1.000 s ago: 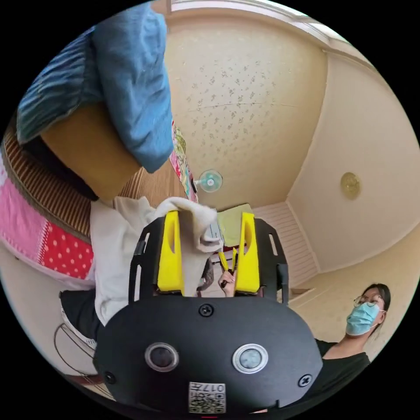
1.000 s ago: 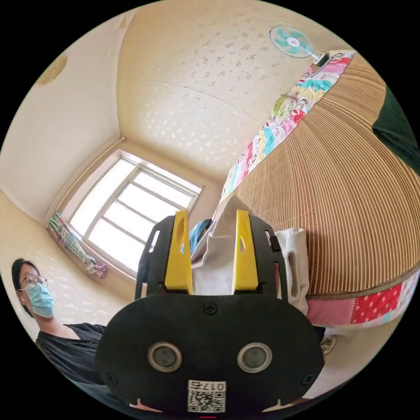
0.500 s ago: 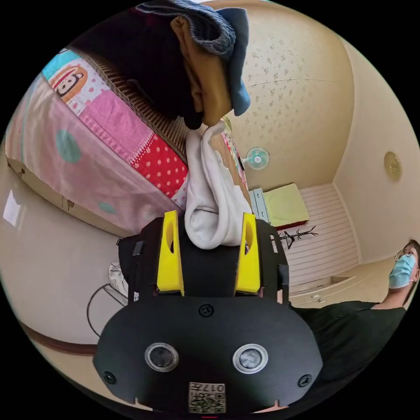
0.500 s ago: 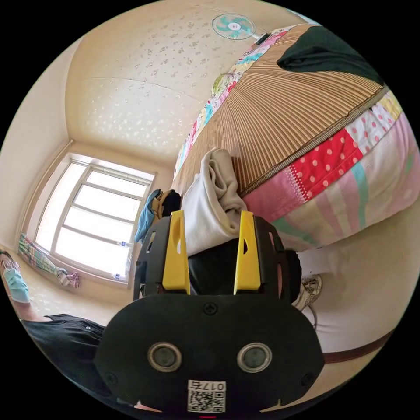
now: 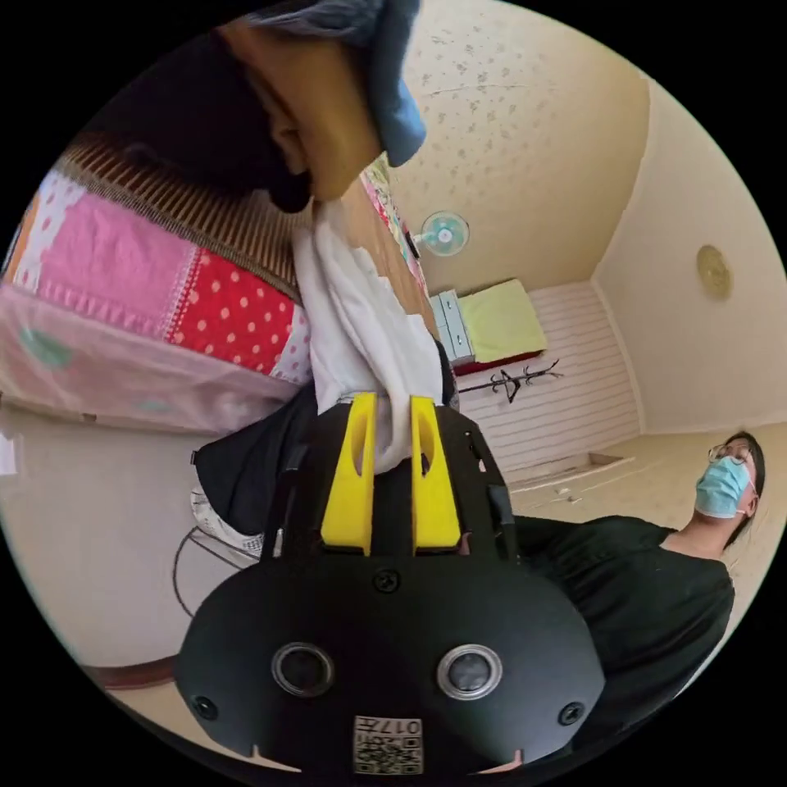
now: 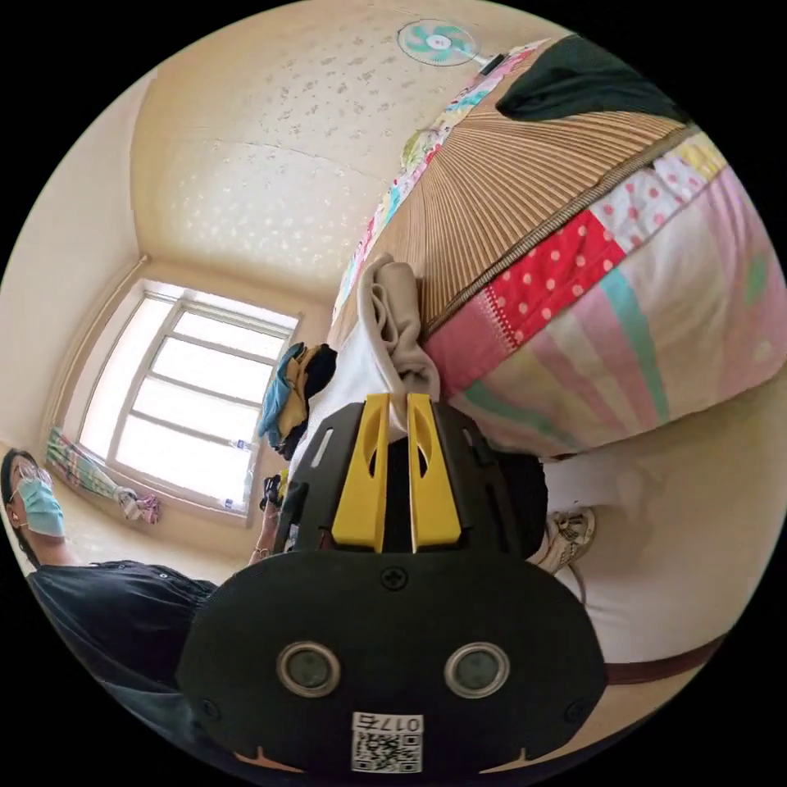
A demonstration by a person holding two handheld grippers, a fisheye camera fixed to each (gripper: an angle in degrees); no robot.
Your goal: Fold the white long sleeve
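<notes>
The white long sleeve hangs over the edge of the bed, bunched and drooping down its side. In the left gripper view my left gripper is shut on its lower hem, white cloth pinched between the yellow jaws. In the right gripper view the same white long sleeve lies creased over the bed's edge, and my right gripper is shut on its lowest fold. Both grippers sit below the mattress top, beside the bed's flank.
The bed has a striped mat and a pink patchwork side. Piled clothes, blue, tan and black, lie on the bed by the shirt; a dark garment lies further off. A person in black stands close. A shoe rests on the floor.
Both grippers were open around the hanging shirt half a second ago and have now shut on it. Earlier still, both views dropped from mat level to below the bed's edge.
</notes>
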